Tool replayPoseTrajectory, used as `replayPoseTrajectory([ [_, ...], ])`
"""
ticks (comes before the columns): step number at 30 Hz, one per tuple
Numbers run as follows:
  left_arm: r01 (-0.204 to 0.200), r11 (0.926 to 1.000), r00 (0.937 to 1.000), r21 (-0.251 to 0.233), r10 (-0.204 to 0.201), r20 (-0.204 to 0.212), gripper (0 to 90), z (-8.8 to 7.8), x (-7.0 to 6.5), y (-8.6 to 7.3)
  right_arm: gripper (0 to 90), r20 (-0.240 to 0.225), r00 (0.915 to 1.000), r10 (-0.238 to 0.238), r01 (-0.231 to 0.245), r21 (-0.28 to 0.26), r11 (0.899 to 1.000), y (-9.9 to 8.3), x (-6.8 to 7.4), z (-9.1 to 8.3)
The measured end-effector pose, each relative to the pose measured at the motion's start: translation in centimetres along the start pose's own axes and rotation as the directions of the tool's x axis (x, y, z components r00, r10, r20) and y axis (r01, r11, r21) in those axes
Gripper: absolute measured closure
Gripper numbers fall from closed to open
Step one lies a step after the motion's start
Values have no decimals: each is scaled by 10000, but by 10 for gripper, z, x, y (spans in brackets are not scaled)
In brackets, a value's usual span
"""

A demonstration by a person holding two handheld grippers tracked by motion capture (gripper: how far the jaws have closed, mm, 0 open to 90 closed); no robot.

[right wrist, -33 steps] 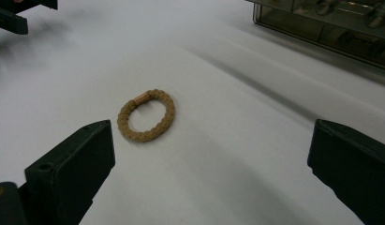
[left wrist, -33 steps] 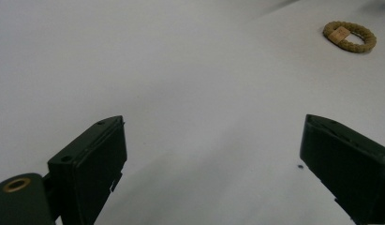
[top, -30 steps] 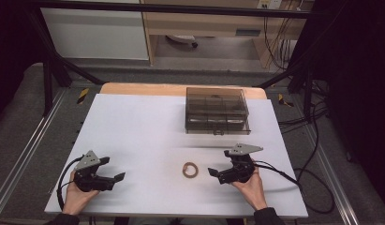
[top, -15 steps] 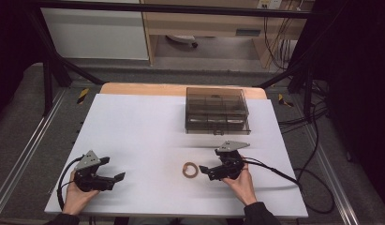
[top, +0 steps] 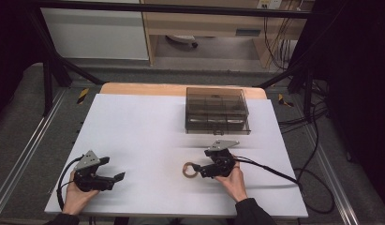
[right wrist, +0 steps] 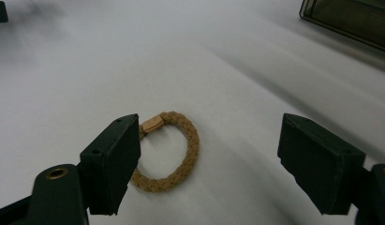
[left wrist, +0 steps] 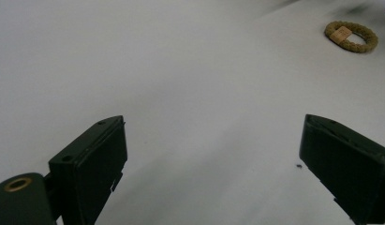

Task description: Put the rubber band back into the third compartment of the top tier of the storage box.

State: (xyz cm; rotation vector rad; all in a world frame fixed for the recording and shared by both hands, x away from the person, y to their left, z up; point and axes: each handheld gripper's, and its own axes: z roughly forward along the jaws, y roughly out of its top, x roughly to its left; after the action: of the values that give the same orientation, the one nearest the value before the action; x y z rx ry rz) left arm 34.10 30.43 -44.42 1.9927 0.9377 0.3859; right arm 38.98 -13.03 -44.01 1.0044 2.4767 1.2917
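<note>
Between the two black jaws of the right gripper [right wrist: 209,164] lies a braided tan ring [right wrist: 169,152], flat on the white table [top: 148,136]. One side of the ring sits just beside, perhaps against, the jaw at the left of the right gripper view, partly hidden behind it; contact there cannot be told for sure. The other jaw stands well apart from the ring, with bare table between them. These jaws have just been closing, yet they are still fairly wide, and neither pad presses on the ring. A small lighter band on the ring sits near the tip of the closer jaw.

From the high view, the right gripper [top: 199,169] points toward the ring [top: 189,169] at its tips, with the person's hand behind it. Beyond that gripper, farther up the table, stands a dark see-through box [top: 217,111] with its lid down.

Well off to the side, the left gripper [top: 119,176] rests low over the table. Its jaws stand wide with nothing between them, as the left gripper view [left wrist: 209,159] shows, and the ring [left wrist: 351,36] lies far ahead of it, toward the upper corner.
</note>
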Motion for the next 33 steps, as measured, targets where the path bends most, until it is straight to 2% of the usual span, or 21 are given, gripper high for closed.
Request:
replayPoseTrajectory([
  [16,-11,10000,10000,-5,11,24,77,0,0,0,463,-194,9991,-374,377,172,9991,-7,3,8],
  [33,-27,10000,10000,-8,27,28,79,0,-1,0,671,-400,9987,-331,355,593,9976,-12,5,13],
])
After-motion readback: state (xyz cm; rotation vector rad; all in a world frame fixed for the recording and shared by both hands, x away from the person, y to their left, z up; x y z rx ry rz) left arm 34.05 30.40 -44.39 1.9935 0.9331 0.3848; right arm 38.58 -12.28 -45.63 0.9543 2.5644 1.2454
